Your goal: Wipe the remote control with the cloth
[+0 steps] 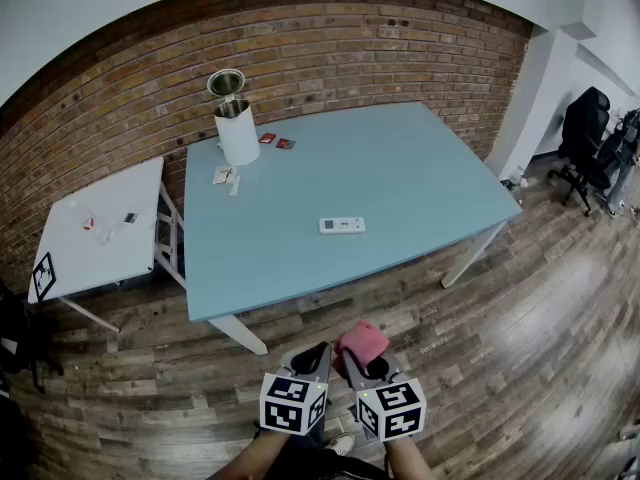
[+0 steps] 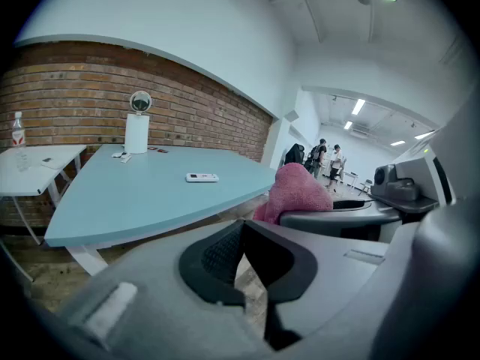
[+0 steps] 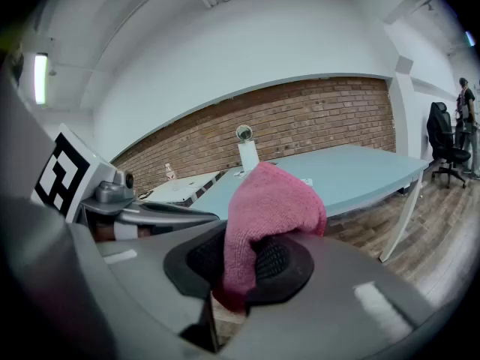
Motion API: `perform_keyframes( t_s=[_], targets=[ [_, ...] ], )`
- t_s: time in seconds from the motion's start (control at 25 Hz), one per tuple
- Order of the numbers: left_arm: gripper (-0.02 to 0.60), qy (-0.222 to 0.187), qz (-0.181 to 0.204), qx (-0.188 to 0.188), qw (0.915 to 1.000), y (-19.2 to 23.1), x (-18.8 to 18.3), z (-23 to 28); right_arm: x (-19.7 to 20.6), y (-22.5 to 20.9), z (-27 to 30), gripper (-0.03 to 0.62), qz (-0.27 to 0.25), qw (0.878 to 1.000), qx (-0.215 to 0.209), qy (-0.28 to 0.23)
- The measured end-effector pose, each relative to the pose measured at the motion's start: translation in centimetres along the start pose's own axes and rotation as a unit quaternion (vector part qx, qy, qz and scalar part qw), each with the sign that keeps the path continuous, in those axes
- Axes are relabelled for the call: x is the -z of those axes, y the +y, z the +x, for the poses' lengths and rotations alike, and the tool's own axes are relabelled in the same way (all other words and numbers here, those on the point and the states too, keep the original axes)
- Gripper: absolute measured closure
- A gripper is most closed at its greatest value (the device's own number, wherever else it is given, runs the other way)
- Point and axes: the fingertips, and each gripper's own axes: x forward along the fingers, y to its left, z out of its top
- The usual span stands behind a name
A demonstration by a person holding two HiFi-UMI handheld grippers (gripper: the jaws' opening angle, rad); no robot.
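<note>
A white remote control [image 1: 342, 225] lies flat near the front middle of the light blue table [image 1: 420, 158]; the left gripper view shows the remote [image 2: 202, 177] far ahead on the table [image 2: 135, 193]. My right gripper [image 1: 352, 356] is shut on a pink cloth [image 1: 362, 340], which bunches up between the jaws [image 3: 270, 208]. My left gripper [image 1: 318, 353] is shut with nothing in it, and the pink cloth [image 2: 296, 193] shows to its right. Both grippers hang over the wooden floor, well short of the table's near edge.
A white cylinder with a metal can on top [image 1: 234, 120] stands at the table's back left, with small red items [image 1: 277, 141] and papers [image 1: 226, 176] nearby. A white side table [image 1: 100, 230] stands to the left. Office chairs [image 1: 585, 138] stand far right.
</note>
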Motion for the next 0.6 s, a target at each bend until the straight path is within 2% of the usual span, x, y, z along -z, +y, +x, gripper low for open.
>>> perform_keyframes(
  t_s=[0.4, 0.6],
  targets=[
    [0.581, 0.001, 0.011, 0.009, 0.9999, -1.7, 0.6, -1.3, 0.3, 0.7, -1.8, 0.533, 0.007, 1.0, 0.003, -0.006],
    [0.581, 0.0, 0.015, 0.007, 0.9999, -1.1, 0.6, -1.0, 0.8, 0.7, -1.1, 0.533, 0.014, 1.0, 0.0, -0.002]
  ],
)
